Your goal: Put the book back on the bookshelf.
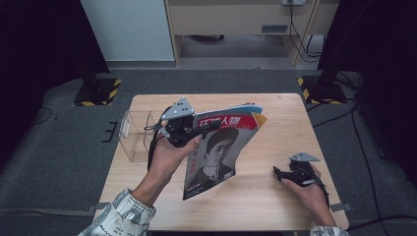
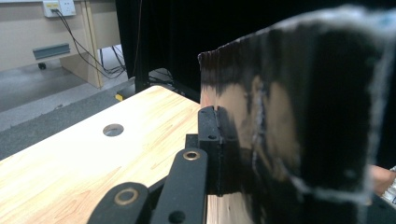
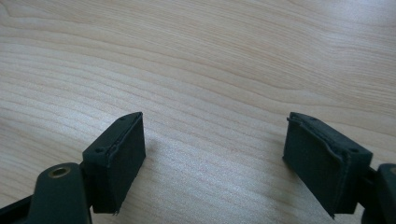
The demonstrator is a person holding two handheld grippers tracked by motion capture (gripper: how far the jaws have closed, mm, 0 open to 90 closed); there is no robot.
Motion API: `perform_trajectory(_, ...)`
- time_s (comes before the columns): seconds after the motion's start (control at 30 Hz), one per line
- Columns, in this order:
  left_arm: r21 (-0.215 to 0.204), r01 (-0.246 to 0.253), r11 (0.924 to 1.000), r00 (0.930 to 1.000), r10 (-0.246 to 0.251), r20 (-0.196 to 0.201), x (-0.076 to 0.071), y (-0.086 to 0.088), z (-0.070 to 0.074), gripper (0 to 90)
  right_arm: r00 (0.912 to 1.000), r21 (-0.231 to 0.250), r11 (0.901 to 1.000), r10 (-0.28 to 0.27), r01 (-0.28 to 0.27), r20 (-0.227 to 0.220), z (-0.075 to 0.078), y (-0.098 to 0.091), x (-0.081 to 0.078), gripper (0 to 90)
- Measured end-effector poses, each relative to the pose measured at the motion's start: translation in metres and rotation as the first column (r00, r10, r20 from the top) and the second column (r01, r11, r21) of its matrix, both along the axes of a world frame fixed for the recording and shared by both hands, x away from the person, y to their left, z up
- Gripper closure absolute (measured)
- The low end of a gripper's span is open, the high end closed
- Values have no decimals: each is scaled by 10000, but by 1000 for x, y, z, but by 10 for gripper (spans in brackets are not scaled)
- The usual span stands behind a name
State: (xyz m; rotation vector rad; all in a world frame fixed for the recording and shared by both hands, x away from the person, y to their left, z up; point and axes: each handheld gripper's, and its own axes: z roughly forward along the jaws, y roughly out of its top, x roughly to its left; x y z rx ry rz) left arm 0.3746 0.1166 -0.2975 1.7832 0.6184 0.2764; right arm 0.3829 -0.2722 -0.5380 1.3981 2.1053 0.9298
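Hanging from the left gripper (image 1: 184,129), whose jaws are clamped on its upper left edge, the magazine (image 1: 221,147) slants down toward the surface (image 1: 275,196), with the clear box (image 1: 134,135) just left; the right gripper (image 1: 285,173) rests apart, jaws spread.

1. Magazine (image 1: 216,147): cover with a red title band, white characters and a black-and-white portrait of a suited figure; page edges show blue and yellow at the far right corner.
2. Left gripper (image 1: 183,129): black body, grey three-cornered plate on top.
3. Right gripper (image 1: 295,173): black, with a grey plate; brass-coloured rivets on its black jaws.
4. Table (image 1: 275,123): pale wood with fine grain lines.
5. Clear plastic box (image 1: 135,132): colourless, see-through.
6. Sleeve (image 1: 123,216): white with a dark printed pattern.
7. Floor (image 1: 59,147): grey; yellow-and-black hazard stripes on the stand bases.
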Motion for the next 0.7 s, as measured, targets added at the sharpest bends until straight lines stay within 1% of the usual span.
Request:
perform_trajectory(0.27, -143, -119, 9998, 9999, 119, -56, -2, 11, -1, 868, 10000, 7, 10000, -10, 10, -21, 0, 0, 0, 207)
perform_trajectory(0.37, -125, -86, 9999, 9999, 85, -77, -4, 14, -2, 869, 10000, 22, 10000, -79, 79, -22, 0, 1, 0, 207)
perform_trajectory(0.5, -60, -90, 9999, 10000, 90, 2, -7, 17, -3, 869, 10000, 16, 10000, -94, 94, -21, 0, 1, 0, 207)
perform_trajectory(0.7, -129, -99, 9999, 9999, 98, -52, -11, 27, -6, 868, 10000, 7, 10000, -86, 86, -15, 0, 1, 0, 207)
